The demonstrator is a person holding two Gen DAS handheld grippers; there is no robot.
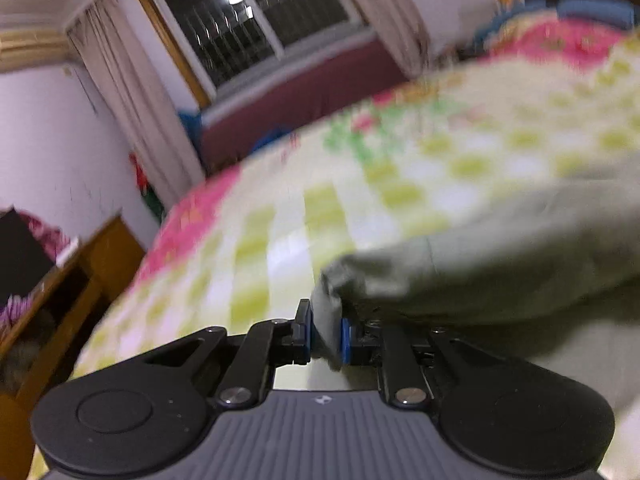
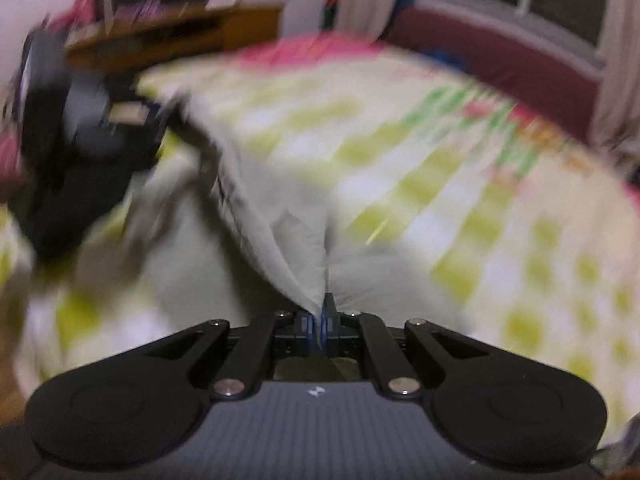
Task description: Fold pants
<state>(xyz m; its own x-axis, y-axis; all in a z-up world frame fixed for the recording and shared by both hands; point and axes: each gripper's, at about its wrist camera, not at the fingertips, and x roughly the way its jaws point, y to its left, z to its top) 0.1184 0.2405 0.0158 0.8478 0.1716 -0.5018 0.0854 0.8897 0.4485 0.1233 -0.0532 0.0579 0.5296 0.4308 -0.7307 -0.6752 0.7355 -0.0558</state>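
Pale grey-green cotton pants (image 2: 256, 216) hang above the checked yellow-green bedspread (image 1: 260, 240); my left gripper (image 1: 326, 334) and right gripper (image 2: 320, 326) each pinch an edge. I judge the fold mid-carry: next, lay both edges down together.

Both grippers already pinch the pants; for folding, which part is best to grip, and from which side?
Probably grip the pants at an outer edge, coming from the side, low over the bed. The cloth hangs limp, and only bunched edges fit between the pads, as the left gripper and right gripper show now.
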